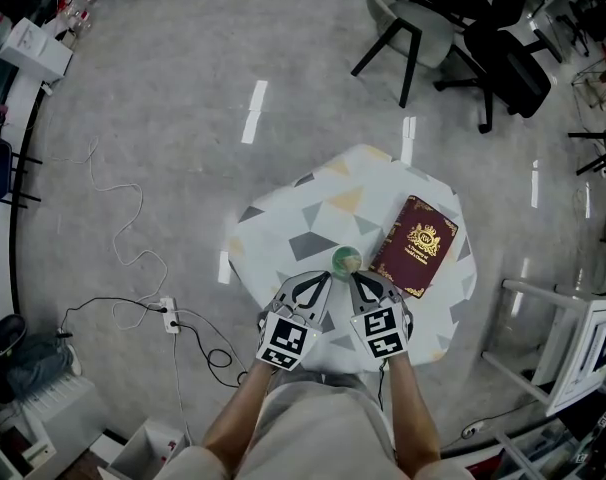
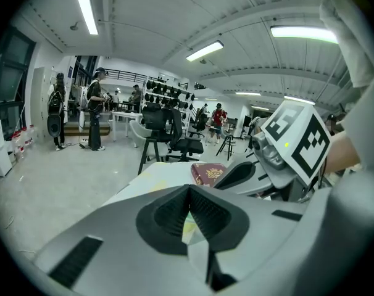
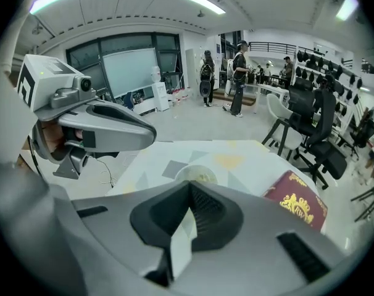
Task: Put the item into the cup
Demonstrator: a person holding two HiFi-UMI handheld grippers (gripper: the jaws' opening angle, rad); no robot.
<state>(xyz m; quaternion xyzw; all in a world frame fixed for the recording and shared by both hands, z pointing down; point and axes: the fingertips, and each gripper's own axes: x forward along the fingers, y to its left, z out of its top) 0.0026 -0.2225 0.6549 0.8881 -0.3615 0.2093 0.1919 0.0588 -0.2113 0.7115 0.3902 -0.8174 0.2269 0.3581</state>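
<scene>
left gripper (image 2: 188, 191), right gripper (image 3: 190, 187): jaws closed, empty. cramming the book (image 1: 415, 245) (far bigger) could topple the cup (image 1: 346, 259).

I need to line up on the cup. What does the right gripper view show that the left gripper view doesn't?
Only the right gripper view shows the cup, just beyond its own fingers, and the left gripper at the left edge. Only the left gripper view shows the right gripper with its marker cube. Both show the red book, the patterned table, and that view's own fingers closed with nothing between them.
</scene>
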